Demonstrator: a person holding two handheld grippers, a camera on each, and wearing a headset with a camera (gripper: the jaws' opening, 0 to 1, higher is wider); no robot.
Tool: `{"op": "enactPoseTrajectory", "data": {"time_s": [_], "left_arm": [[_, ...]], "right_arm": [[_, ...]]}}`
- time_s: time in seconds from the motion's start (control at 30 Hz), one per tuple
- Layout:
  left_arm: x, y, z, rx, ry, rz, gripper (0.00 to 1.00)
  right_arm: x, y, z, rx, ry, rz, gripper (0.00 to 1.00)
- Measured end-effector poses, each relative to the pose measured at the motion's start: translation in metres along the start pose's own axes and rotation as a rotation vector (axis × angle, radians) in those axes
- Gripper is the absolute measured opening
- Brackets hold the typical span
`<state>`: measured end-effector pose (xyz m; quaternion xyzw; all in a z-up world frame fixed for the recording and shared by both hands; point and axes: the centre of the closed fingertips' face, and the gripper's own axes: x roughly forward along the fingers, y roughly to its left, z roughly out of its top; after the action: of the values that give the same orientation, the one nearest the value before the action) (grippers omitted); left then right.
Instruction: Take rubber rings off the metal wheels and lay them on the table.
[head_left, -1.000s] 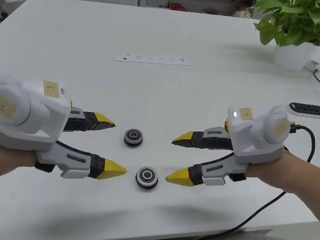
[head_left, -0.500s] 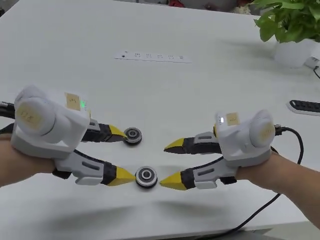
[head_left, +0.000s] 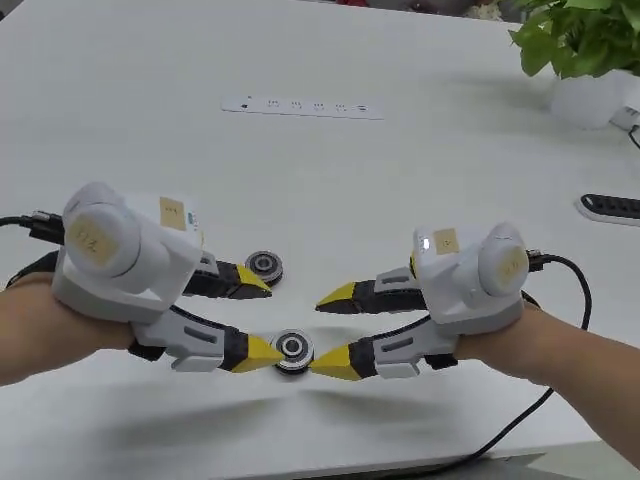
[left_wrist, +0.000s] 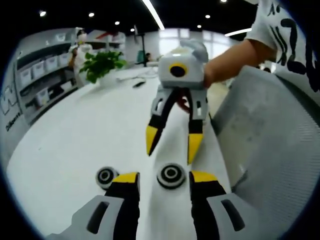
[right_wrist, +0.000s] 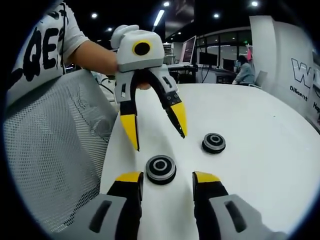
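Note:
Two small metal wheels with black rubber rings lie flat on the white table (head_left: 420, 170). The near wheel (head_left: 293, 348) lies between the lower yellow tips of both grippers. The far wheel (head_left: 264, 266) rests by the left gripper's upper tip. My left gripper (head_left: 270, 318) is open, with the near wheel (left_wrist: 171, 175) just ahead between its jaws and the far wheel (left_wrist: 105, 176) to the left of them. My right gripper (head_left: 318, 335) faces it, open, with the near wheel (right_wrist: 160, 169) at its jaw tips and the far wheel (right_wrist: 214, 142) beyond. Neither holds anything.
A flat white socket strip (head_left: 302, 106) lies at the table's far middle. A potted plant (head_left: 590, 60) and a black power strip (head_left: 610, 208) stand at the right. A black cable (head_left: 520, 420) trails off the near edge. A grey mesh chair (right_wrist: 55, 150) is close behind.
Both grippers have closed in from the sides until their tips flank the near wheel. The left gripper's upper tip now reaches the far wheel. The wheels have stayed put.

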<state>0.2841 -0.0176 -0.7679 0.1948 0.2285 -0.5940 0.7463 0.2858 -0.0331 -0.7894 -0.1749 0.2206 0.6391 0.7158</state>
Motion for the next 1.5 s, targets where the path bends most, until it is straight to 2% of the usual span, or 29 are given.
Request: {"op": "enactPoseTrajectory", "data": {"time_s": [0.37,0.8,0.93,1.1,1.5], "left_arm": [[0.012,-0.007,-0.005,0.017,0.021,-0.032,0.31],[0.023,-0.009,-0.011,0.03,0.045,-0.049,0.2],[0.025,-0.009,-0.011,0.032,0.041,-0.042,0.16],[0.027,-0.009,-0.011,0.066,0.046,-0.025,0.15],[0.027,-0.009,-0.011,0.031,0.025,0.001,0.14]], "right_arm": [[0.004,0.003,-0.005,0.01,0.007,0.014,0.35],[0.004,0.003,-0.007,0.019,0.008,0.013,0.34],[0.004,0.004,-0.008,0.023,0.009,0.013,0.34],[0.005,0.005,-0.008,0.03,0.005,0.015,0.34],[0.008,0.007,-0.01,0.056,-0.006,0.017,0.33]]}}
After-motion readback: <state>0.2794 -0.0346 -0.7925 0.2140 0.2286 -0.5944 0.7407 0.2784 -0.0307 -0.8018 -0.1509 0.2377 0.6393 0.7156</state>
